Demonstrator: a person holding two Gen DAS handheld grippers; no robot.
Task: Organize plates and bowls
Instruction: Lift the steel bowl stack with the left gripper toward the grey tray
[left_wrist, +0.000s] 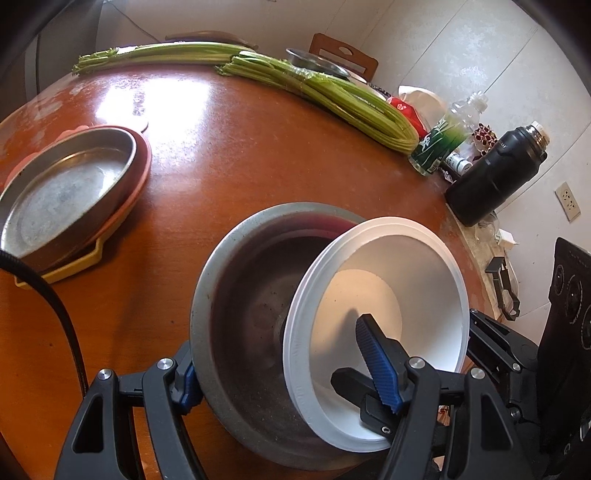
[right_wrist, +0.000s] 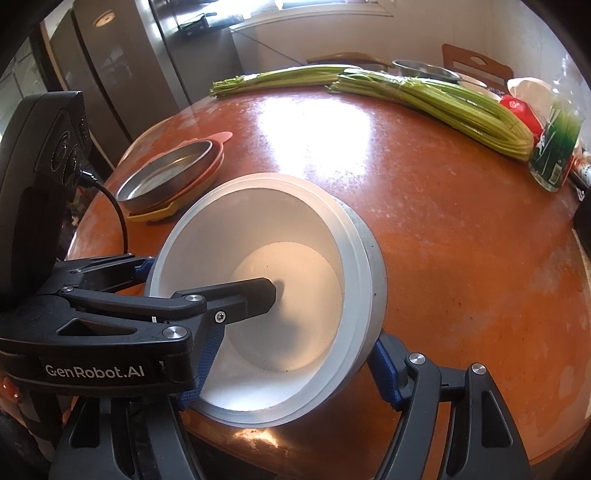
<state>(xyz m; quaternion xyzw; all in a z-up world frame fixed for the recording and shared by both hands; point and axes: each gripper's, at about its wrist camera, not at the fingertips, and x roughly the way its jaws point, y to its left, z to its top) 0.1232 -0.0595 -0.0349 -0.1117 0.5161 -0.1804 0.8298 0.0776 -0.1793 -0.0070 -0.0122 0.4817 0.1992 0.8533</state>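
White bowls (left_wrist: 388, 280) tilted inside steel bowl (left_wrist: 236, 295) — apparently between both grippers' jaws.

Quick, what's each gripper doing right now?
Left gripper: closed on the stacked bowls.
Right gripper: fingers straddle the stacked bowls; grip cannot be told.

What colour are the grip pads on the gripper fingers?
Blue, ribbed pads; clearest in the left wrist view.
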